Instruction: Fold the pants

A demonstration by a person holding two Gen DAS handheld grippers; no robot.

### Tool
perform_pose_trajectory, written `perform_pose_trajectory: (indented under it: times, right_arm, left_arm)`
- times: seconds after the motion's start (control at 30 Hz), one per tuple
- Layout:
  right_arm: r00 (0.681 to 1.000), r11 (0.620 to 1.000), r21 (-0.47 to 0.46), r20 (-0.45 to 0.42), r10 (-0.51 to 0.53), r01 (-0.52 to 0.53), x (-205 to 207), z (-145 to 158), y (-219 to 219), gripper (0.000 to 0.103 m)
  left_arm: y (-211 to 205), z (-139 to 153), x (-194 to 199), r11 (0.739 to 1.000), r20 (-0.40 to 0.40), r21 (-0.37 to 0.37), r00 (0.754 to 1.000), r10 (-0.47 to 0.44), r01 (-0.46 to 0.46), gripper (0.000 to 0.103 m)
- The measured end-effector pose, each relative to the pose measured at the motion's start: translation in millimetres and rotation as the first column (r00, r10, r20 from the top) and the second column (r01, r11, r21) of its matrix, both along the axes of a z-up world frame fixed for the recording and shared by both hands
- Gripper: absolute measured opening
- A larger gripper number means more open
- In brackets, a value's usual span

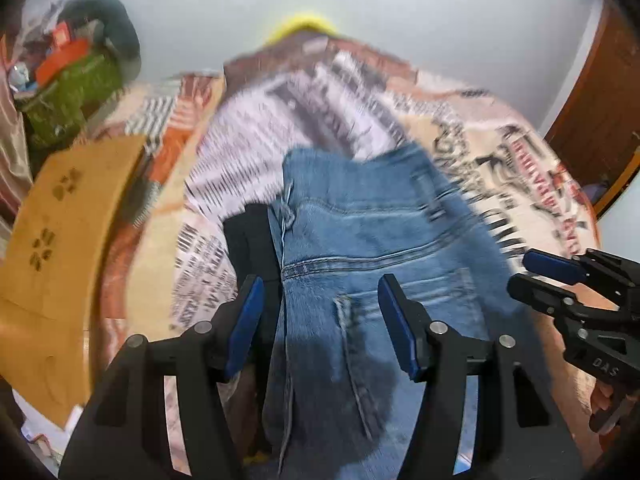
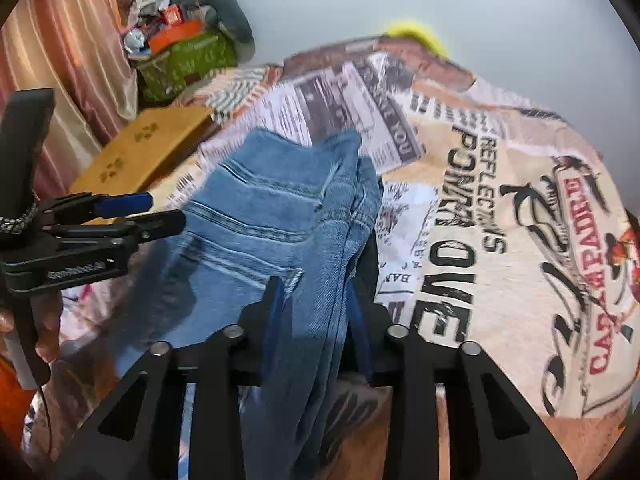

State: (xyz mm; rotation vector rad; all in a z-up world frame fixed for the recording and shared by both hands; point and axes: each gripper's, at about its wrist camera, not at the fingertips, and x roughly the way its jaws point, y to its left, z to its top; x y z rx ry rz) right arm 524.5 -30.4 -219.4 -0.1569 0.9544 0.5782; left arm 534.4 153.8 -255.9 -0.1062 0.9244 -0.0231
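1. While the blue jeans (image 1: 360, 248) lie bunched in a folded heap at the middle of the printed bedspread (image 2: 500, 240), we judge the fold partly made: layers are stacked, yet edges are uneven and still need squaring.
2. Our left gripper (image 1: 320, 320) stands released, pads clear of the denim between them.
3. Our right gripper (image 2: 316, 312) has a thick denim fold between its jaws; we cannot tell whether the pads press.
4. At three o'clock from the jeans, the bedspread reads "POWER", "REFLECTIONS" and red lettering we cannot make out.
5. At ten o'clock sits a tan box (image 2: 148, 148) with paw prints.
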Motion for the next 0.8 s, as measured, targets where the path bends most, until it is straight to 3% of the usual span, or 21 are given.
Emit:
perform_pose_trajectory:
  times: [0.2,0.4,0.5,0.63,0.73,0.8]
  right_arm:
    - [0.995,0.994,0.109,0.095,-0.012,0.002,-47.1,70.3,-22.0,0.033]
    - [0.971,0.977,0.210,0.240,-0.006,-0.046,-115.4,152.4,-43.2,0.033]
    - [0.945,0.965,0.251,0.327,-0.009,-0.077,-155.7,190.8,-52.9,0.033]
    - [0.900,0.943,0.309,0.435,-0.023,-0.125,-214.6,232.9,-69.6,0.033]
    - [0.884,0.919,0.357,0.466,-0.020,-0.168,-248.6,250.3,-79.1,0.033]
    - [0.875,0.910,0.369,0.484,-0.014,-0.190,-265.9,256.5,-82.6,0.033]
  left_arm:
    - [-9.0,79.2,-63.4,0.999,0.143,-0.035,0.990,-0.008,0.013,0.059]
    - [-30.1,159.2,-142.7,0.999,0.300,0.019,0.953,-0.035,0.030,0.059]
    - [-40.8,194.0,-186.9,0.999,0.380,0.023,0.924,-0.038,0.032,0.059]
    - [-61.5,232.1,-256.1,0.996,0.510,0.089,0.858,-0.060,0.017,0.059]
    - [-74.4,247.3,-300.9,0.993,0.577,0.115,0.815,-0.056,-0.014,0.059]
    - [-79.7,252.6,-323.3,0.993,0.596,0.115,0.801,-0.054,-0.019,0.059]
